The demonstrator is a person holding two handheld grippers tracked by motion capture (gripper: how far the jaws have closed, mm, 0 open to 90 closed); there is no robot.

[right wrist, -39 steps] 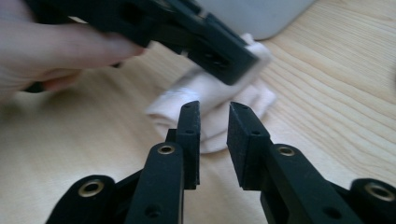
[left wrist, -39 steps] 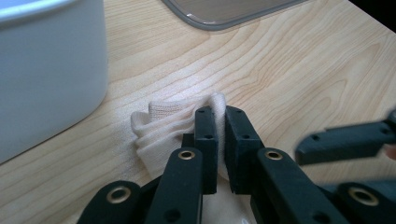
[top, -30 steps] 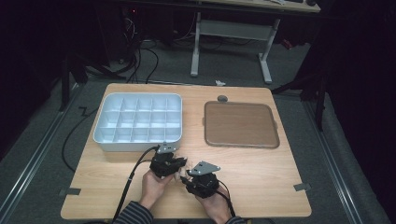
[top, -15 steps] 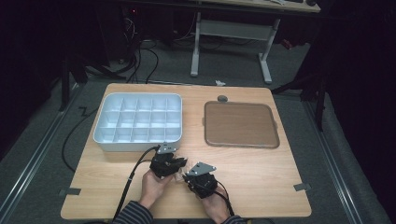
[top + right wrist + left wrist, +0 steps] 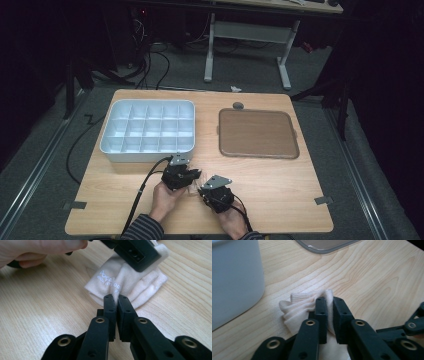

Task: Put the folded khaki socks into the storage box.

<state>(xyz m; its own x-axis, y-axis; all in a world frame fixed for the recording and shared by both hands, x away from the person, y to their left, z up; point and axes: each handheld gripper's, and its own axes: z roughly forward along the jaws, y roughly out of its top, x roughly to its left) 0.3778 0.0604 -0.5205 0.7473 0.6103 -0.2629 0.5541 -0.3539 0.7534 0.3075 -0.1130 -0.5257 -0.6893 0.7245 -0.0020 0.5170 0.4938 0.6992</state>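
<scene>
Scene: a wooden table (image 5: 280, 185) is being viewed from above, with a white compartment tray (image 5: 148, 131) at its back left and a brown mat (image 5: 257, 133) at its back right.
Cloth: a small cream cloth (image 5: 130, 282), bunched into folds, is being held flat on the table near the front edge, between the two grippers.
Left gripper: the left gripper (image 5: 329, 303) is being kept clamped on one end of the cloth, with folds squeezed between its jaws.
Right gripper: the jaws of the right gripper (image 5: 115, 298) have just been closing, and the cloth's near edge is being pinched between them.
Hidden: in the high view the cloth (image 5: 194, 186) is being mostly covered by both grippers and hands, so little of it is being shown there.
Hard to read: pale printed lettering on the cloth is being cut off by the right jaws and cannot be read.
Cut off: the tray (image 5: 234, 280) and mat (image 5: 324, 246) are being cropped in the left gripper view.
Axis: the cloth's long axis is being stretched from one gripper to the other, left to right across the table.
</scene>
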